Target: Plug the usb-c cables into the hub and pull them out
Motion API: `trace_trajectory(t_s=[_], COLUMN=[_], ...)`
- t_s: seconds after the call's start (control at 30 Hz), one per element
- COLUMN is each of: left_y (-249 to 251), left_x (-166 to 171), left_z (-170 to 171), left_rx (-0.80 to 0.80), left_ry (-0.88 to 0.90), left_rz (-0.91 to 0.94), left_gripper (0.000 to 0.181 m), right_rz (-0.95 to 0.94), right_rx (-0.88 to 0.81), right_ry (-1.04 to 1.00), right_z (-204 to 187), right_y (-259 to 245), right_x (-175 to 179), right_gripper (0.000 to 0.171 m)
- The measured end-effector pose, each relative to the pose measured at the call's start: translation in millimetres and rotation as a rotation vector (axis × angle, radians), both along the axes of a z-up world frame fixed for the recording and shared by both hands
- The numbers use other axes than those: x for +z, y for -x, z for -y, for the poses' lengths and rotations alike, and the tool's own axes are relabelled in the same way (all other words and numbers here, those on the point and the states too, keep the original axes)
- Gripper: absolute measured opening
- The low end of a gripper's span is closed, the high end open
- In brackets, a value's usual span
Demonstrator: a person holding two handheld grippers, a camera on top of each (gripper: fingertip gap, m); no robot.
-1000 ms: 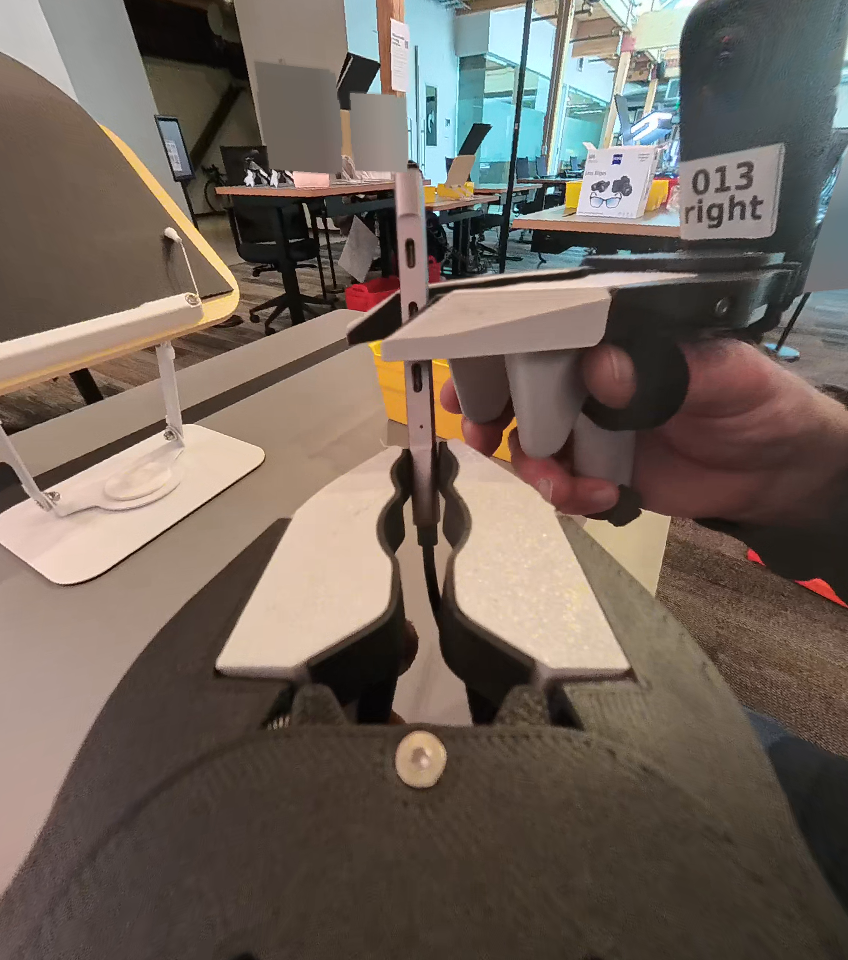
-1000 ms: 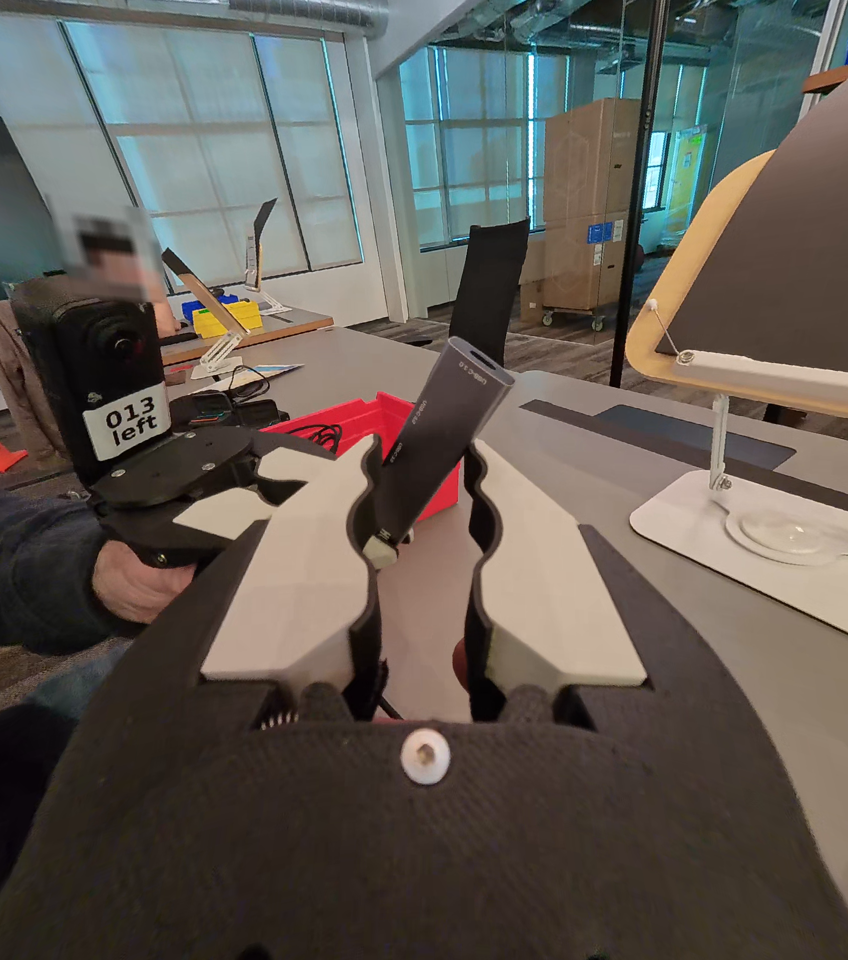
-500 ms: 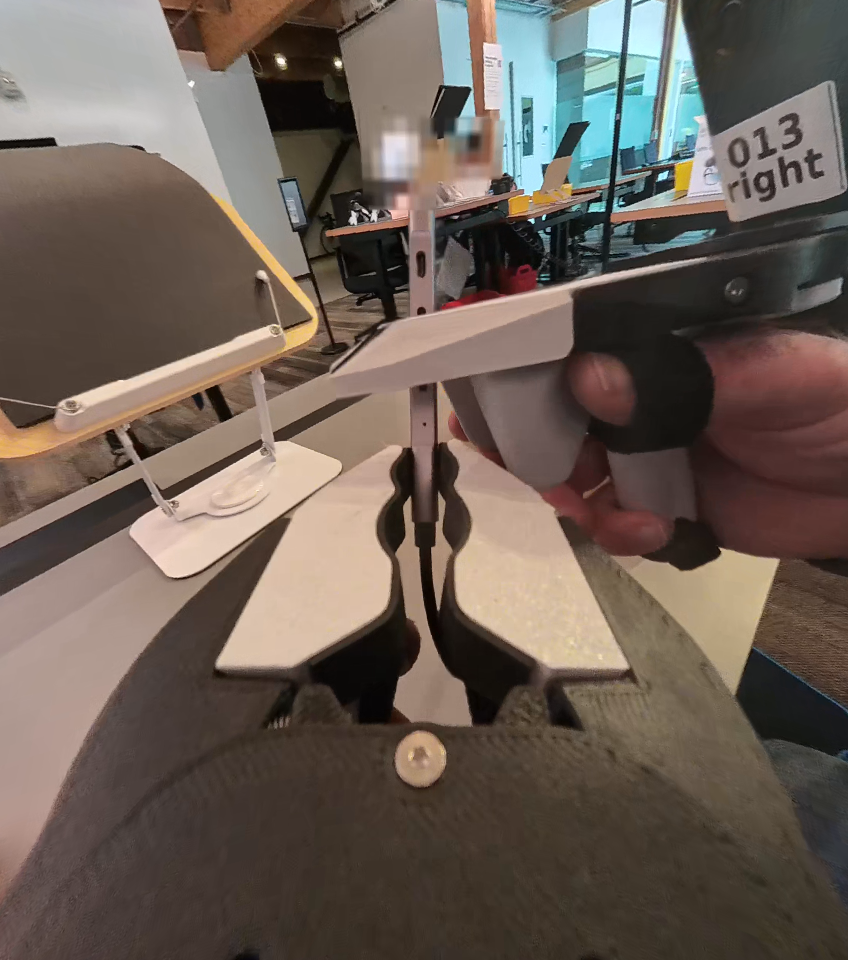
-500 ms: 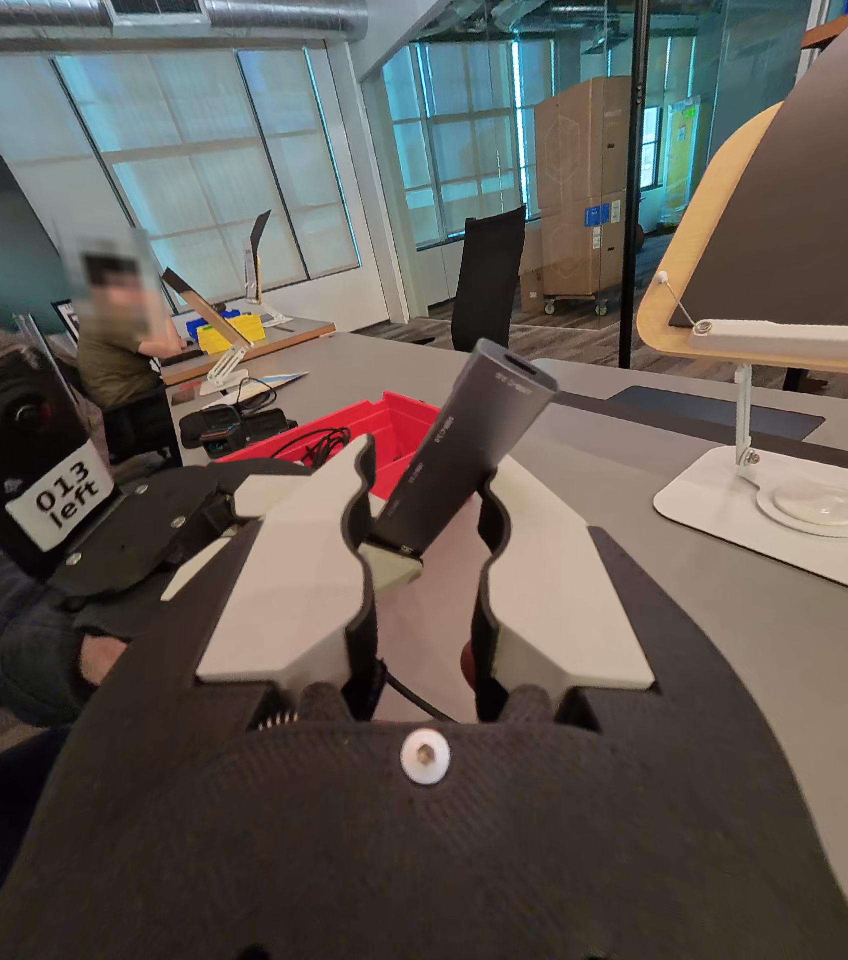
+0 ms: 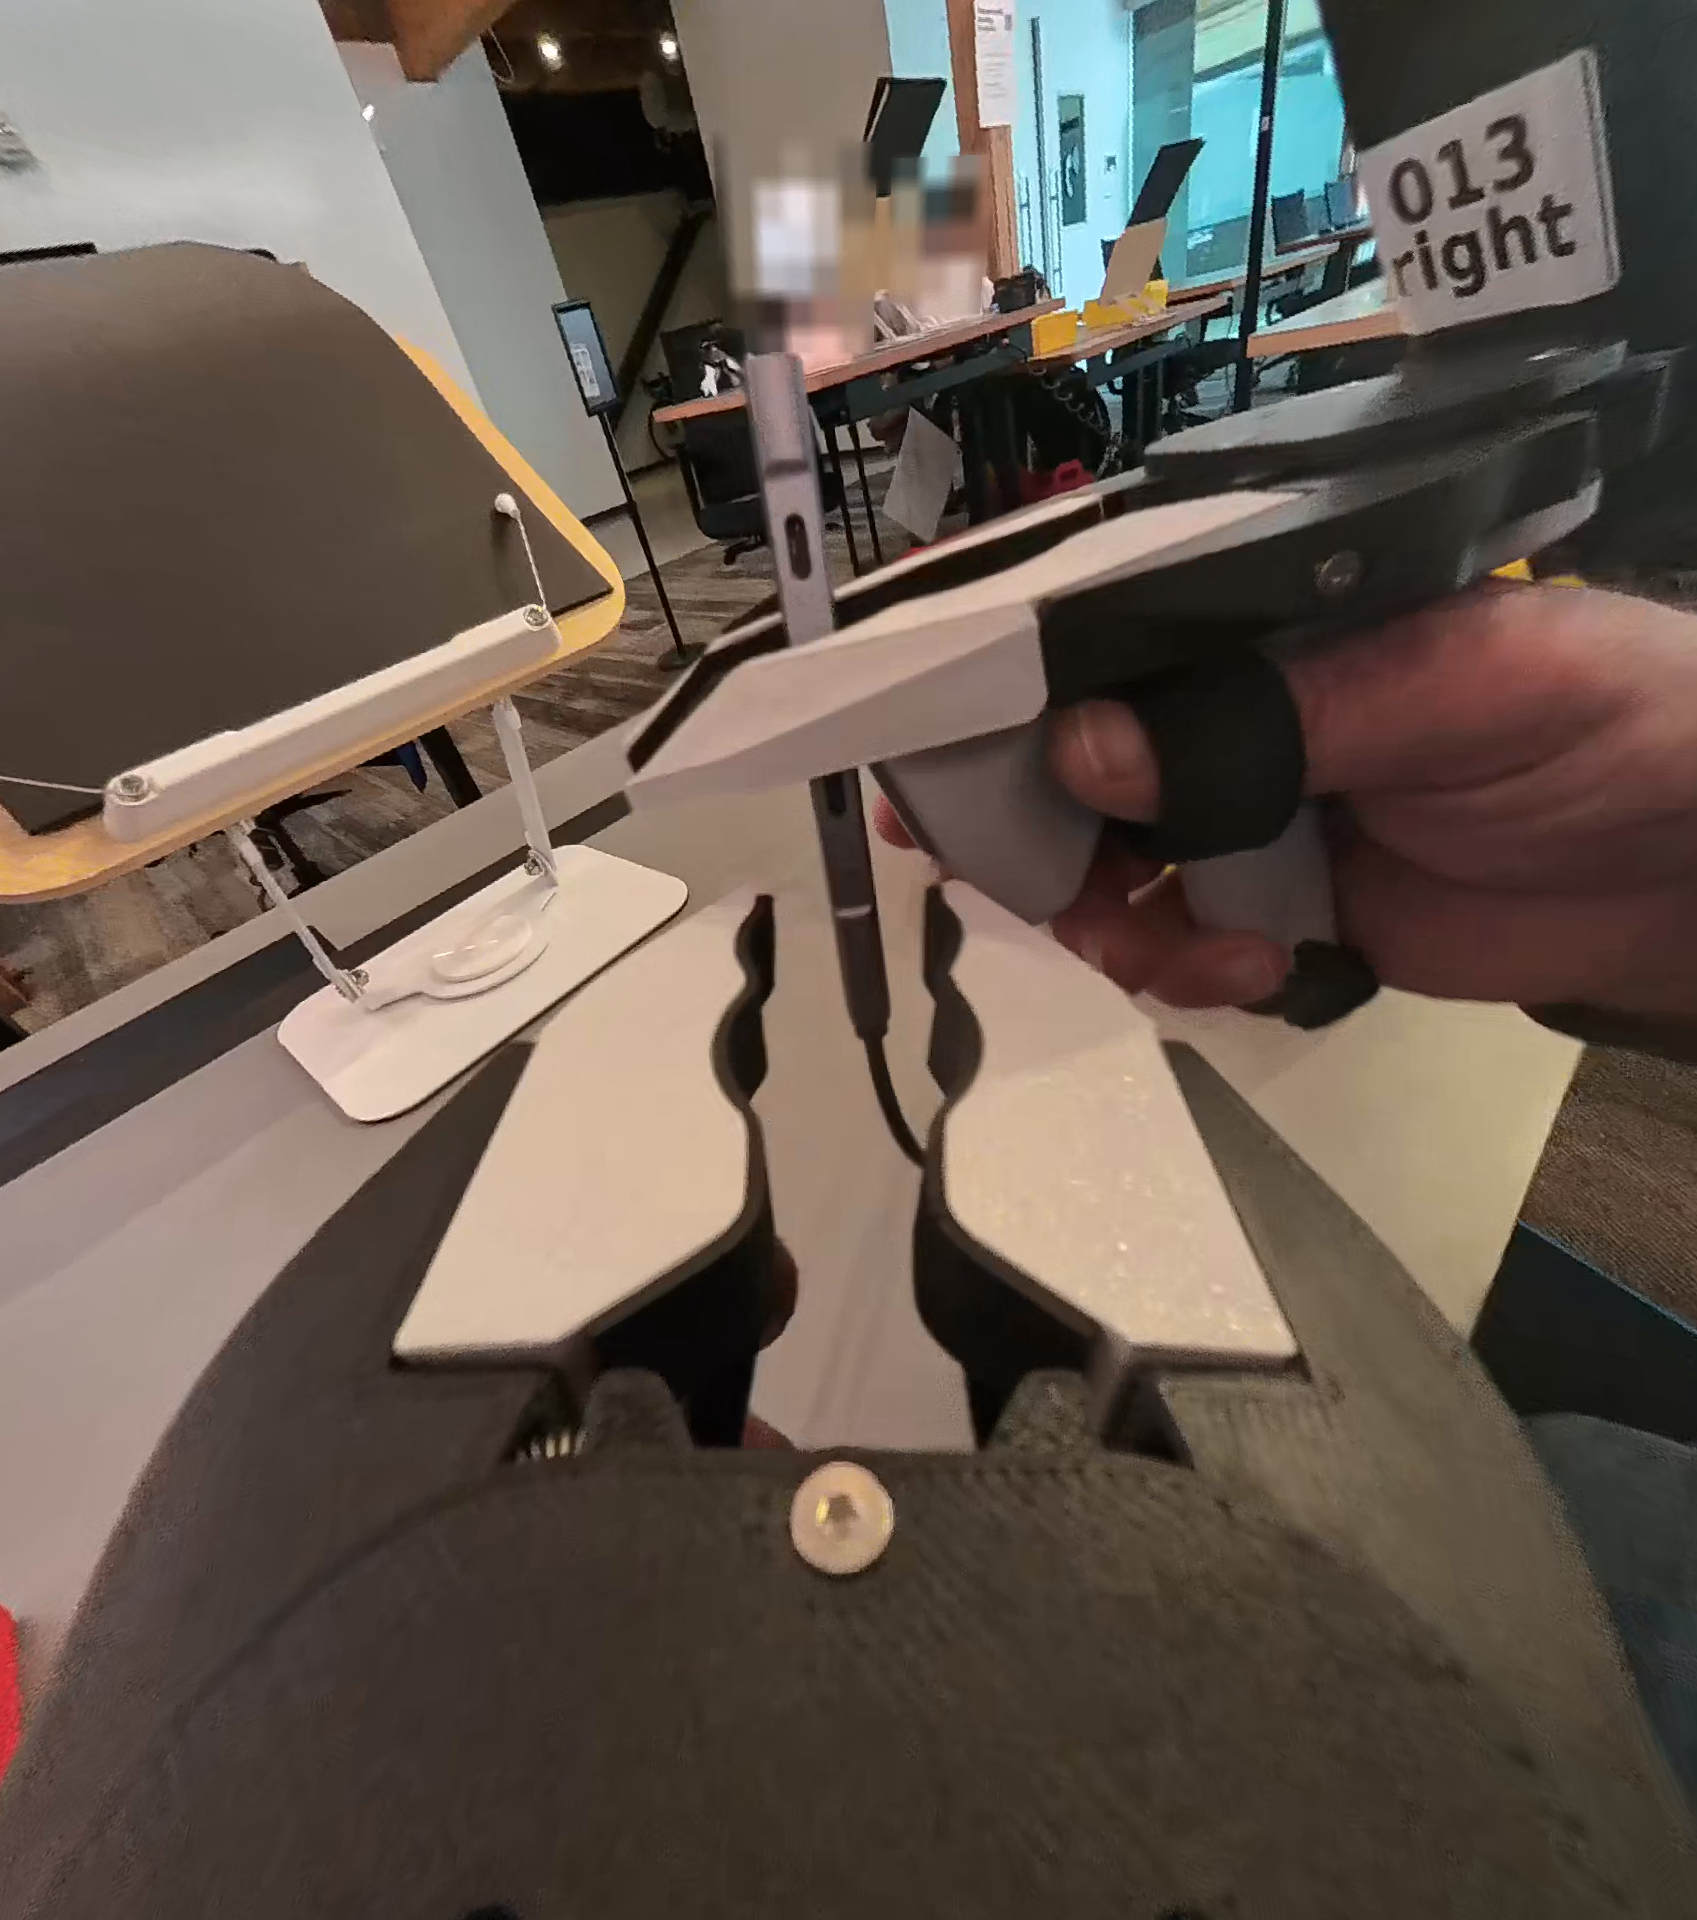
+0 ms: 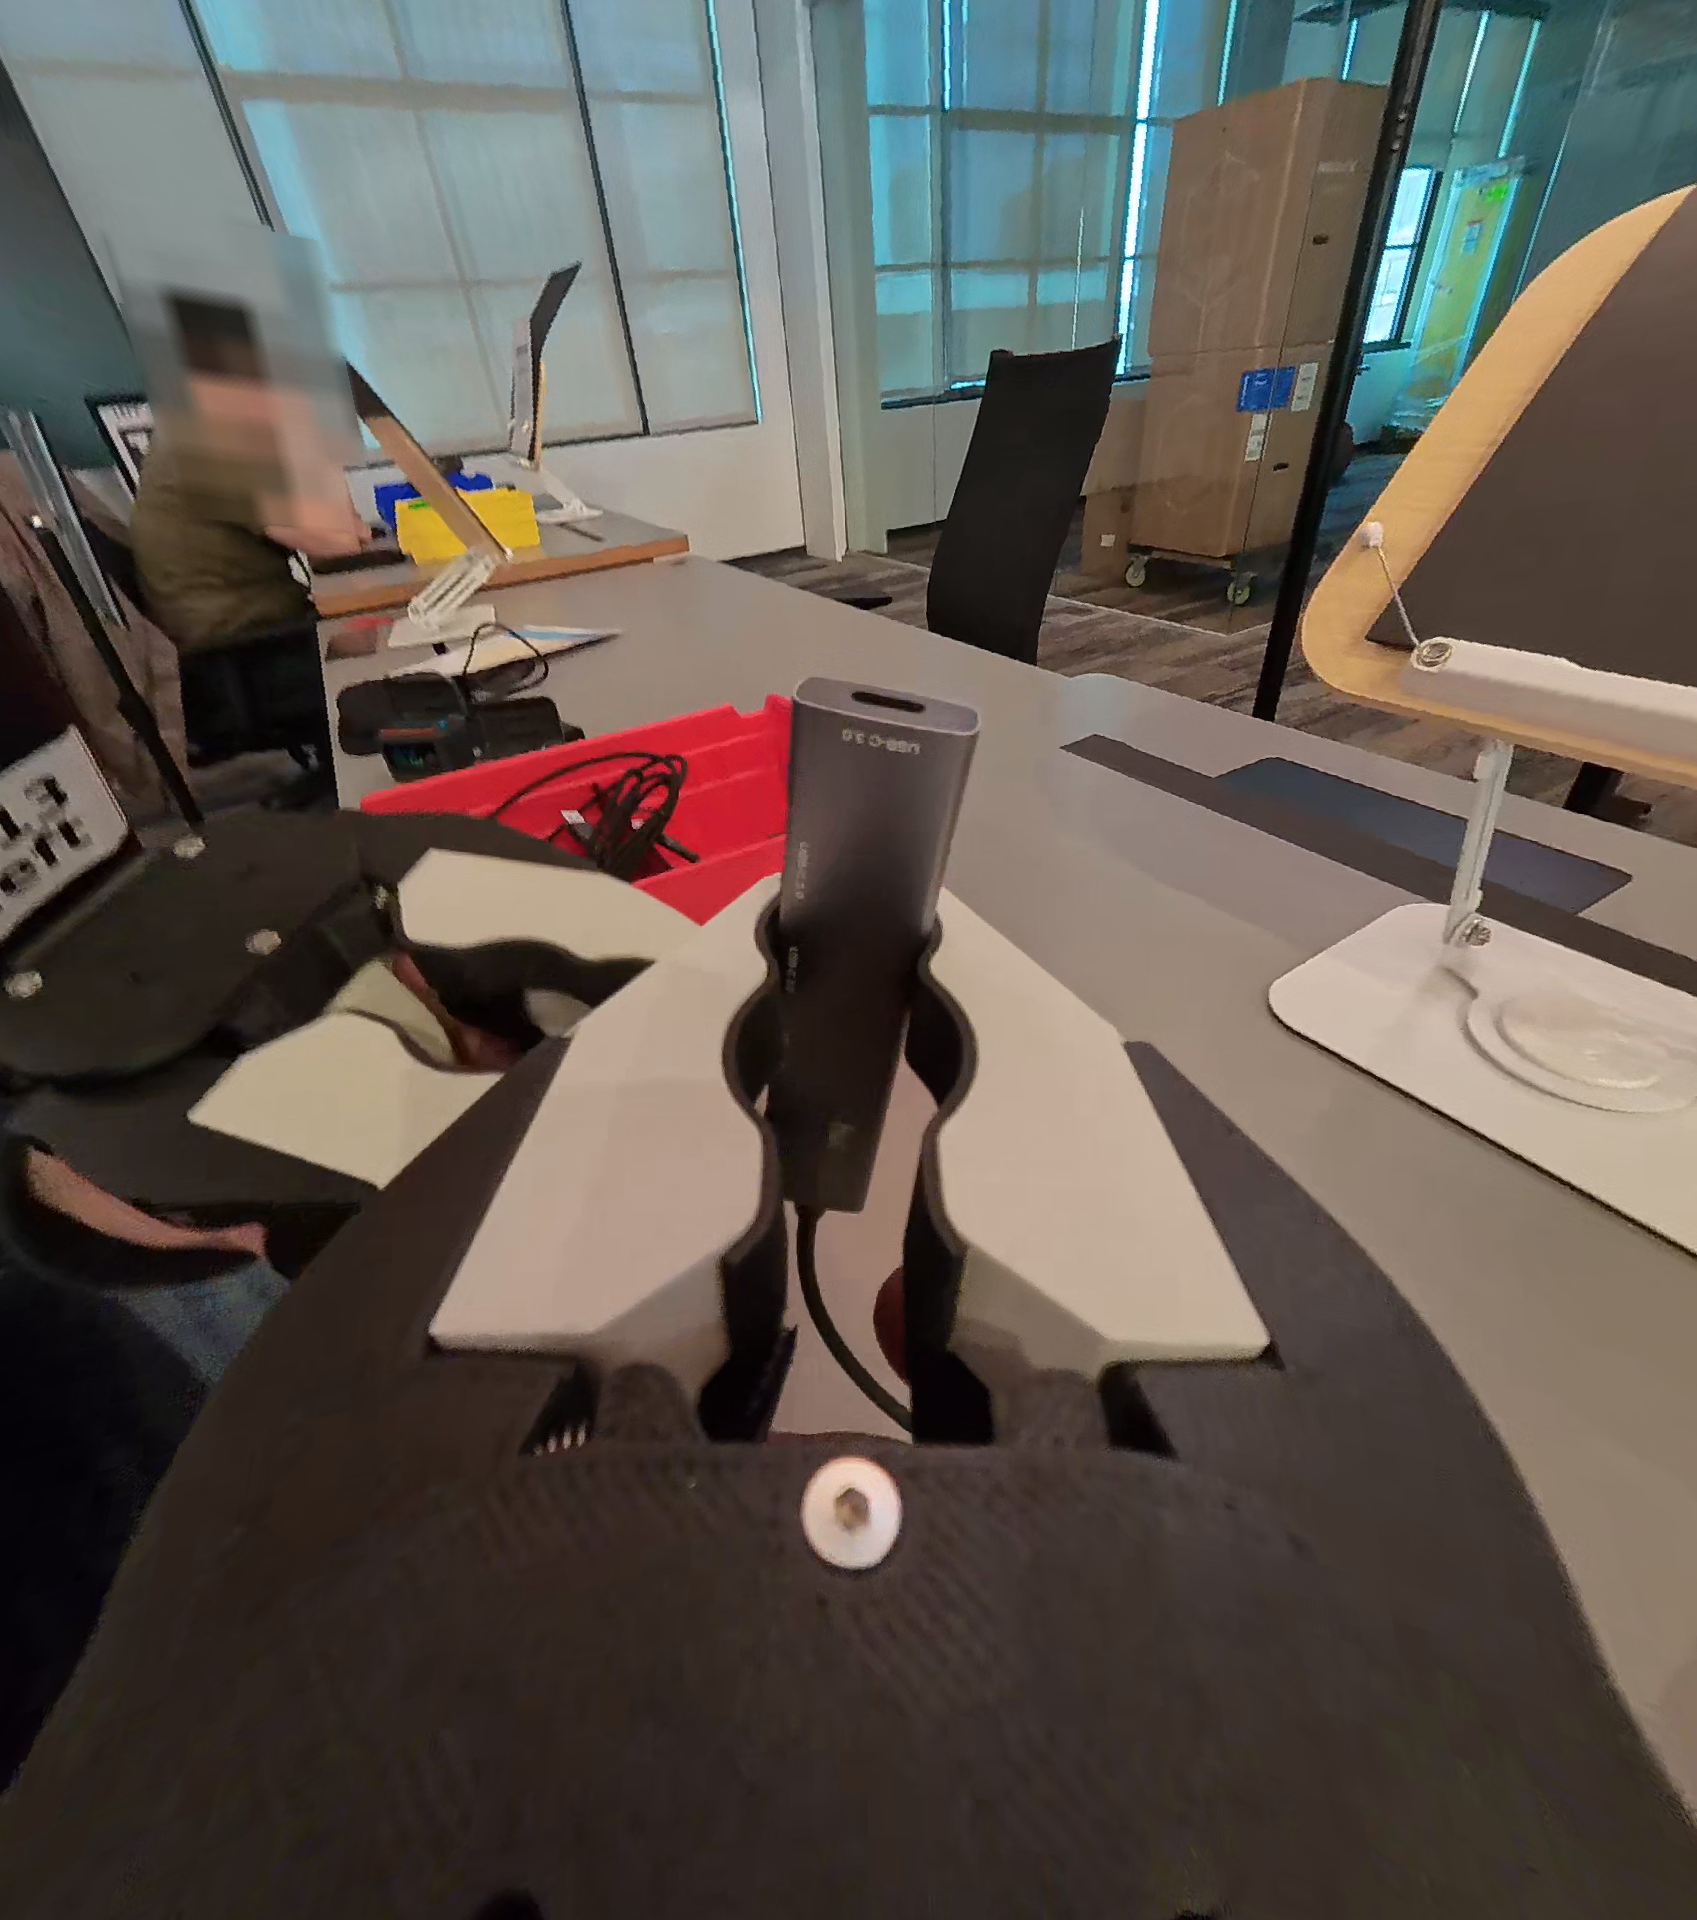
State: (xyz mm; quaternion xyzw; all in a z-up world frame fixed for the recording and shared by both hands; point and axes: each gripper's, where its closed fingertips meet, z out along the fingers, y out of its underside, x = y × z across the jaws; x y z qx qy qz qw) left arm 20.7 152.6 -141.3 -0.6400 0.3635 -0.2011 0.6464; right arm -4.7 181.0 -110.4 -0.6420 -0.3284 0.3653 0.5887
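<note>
We hold the grey hub point(image 6: 859, 935) upright in our right gripper point(image 6: 849, 966); its two white fingers point(image 6: 1052, 1174) are pressed against the sides of the hub body, and the hub's own short black cable point(image 6: 839, 1340) hangs down between them. One port at the top end of the hub faces away from us.

In the left wrist view the same hub point(image 5: 792, 499) stands as a thin vertical bar, and the right gripper point(image 5: 719, 717) crosses it from the right, clamped on it. Our left gripper point(image 5: 849, 997) is just below the hub with its fingers point(image 5: 615, 1174) apart; the lower end of the hub and the cable point(image 5: 891, 1091) pass through the gap, touching neither finger.

Behind the hub, on the grey table point(image 6: 1187, 935), lies a red bin point(image 6: 719, 769) with black usb-c cables point(image 6: 626, 800) coiled inside. To the right of the hub, well apart, stands a white stand point(image 6: 1550, 1060) that carries a dark board with a wooden edge point(image 6: 1446, 416).
</note>
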Motion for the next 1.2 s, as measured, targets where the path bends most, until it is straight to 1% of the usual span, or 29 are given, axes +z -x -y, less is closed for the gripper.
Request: trace_trajectory(t_s=[0.03,0.17,0.33,0.4,0.53,0.6,0.77,0.87,1.0,1.07,1.2], left_y=[2.3,16.4,36.0,42.2,46.6,43.1,20.9,12.1,5.8,2.9,0.6], left_x=[0.2,3.7,20.8,26.2,29.5,26.7,16.3,10.4,3.1,1.0,0.6], left_z=[1.6,6.2,7.4,7.4,15.9,22.8,49.1,57.9,63.5,68.5,70.2], left_rx=[-0.006,-0.013,0.002,0.003,-0.051,-0.092,-0.273,-0.337,-0.397,-0.437,-0.446], left_ry=[0.006,0.007,-0.033,-0.055,-0.089,-0.1,-0.115,-0.116,-0.094,-0.072,-0.067], left_rz=[-0.01,-0.041,-0.065,-0.101,-0.167,-0.207,-0.267,-0.292,-0.294,-0.277,-0.247], left_gripper=[0.03,0.033,0.031,0.031,0.031,0.035,0.04,0.039,0.032,0.026,0.025], right_rz=[0.018,0.099,0.376,0.426,0.478,0.482,0.505,0.526,0.536,0.53,0.519], right_rx=[0.009,0.074,0.143,0.206,0.311,0.366,0.471,0.534,0.636,0.66,0.671], right_ry=[-0.009,-0.052,-0.17,-0.213,-0.28,-0.312,-0.347,-0.352,-0.351,-0.35,-0.355], right_z=[0.1,5.5,12.9,21.2,35.2,44.1,61.9,72.4,90.3,94.4,96.5], right_y=[-0.8,1.1,2.9,5.7,10.6,13.7,20.4,21.7,23.5,24.4,24.9], right_x=[-1.6,-8.0,-36.1,-42.3,-53.0,-55.3,-60.0,-64.7,-70.5,-71.3,-72.2], right_gripper=[0.015,0.015,0.015,0.014,0.014,0.015,0.015,0.015,0.014,0.015,0.015])
